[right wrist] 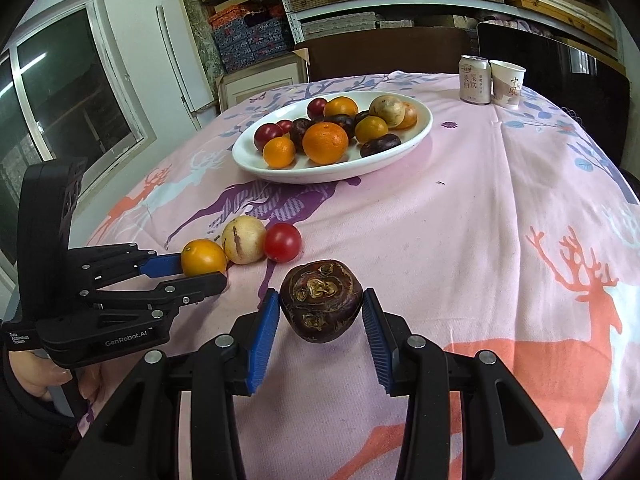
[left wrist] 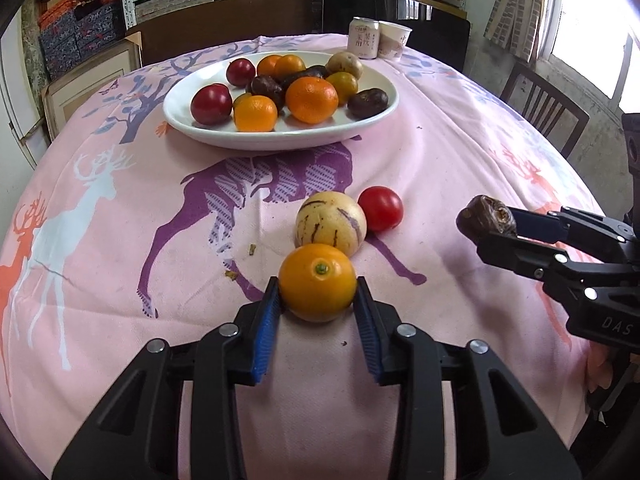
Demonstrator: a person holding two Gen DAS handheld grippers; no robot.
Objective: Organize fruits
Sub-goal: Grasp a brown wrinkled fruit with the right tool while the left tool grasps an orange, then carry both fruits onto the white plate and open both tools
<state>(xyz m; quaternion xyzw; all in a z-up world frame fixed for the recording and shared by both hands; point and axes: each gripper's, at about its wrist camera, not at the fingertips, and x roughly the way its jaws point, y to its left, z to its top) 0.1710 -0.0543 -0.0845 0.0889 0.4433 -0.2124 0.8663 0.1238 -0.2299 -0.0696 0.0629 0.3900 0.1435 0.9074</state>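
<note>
Tablecloth (left wrist: 420, 168): pink, deer print, spread over whole table, rumpled near front edge. Shelving with stacked boxes behind; window off to one side.

Plate (left wrist: 372, 118): white oval, far half of table, already loaded with oranges, red plums and dark purple fruits. Can (left wrist: 363, 38) and paper cup (left wrist: 394, 40) just beyond it, touching or nearly so.

Left gripper (left wrist: 316, 300): blue pads pressed on both flanks of small orange (left wrist: 317, 282), jaws closed on it. Orange apparently low on cloth, touching striped pale melon (left wrist: 331, 224) behind it. Lift not yet evident.

Right gripper (right wrist: 321, 308): jaws gripping dark brown fruit (right wrist: 321, 300), scarred end facing camera. Seen from left wrist view, fruit clear of cloth.

Red tomato (left wrist: 380, 208): loose on cloth, just beside melon, untouched.

Step in hand, by judgement: pick-up stage, both grippers loaded, transfer to plate pending. Two loose fruits left afterward.

Next move calls for: straight lift of orange so melon not nudged into tomato; carry toward plate; search for free spot, near rim looking barest; low release, since round fruit likely to roll off crowded pile.
</note>
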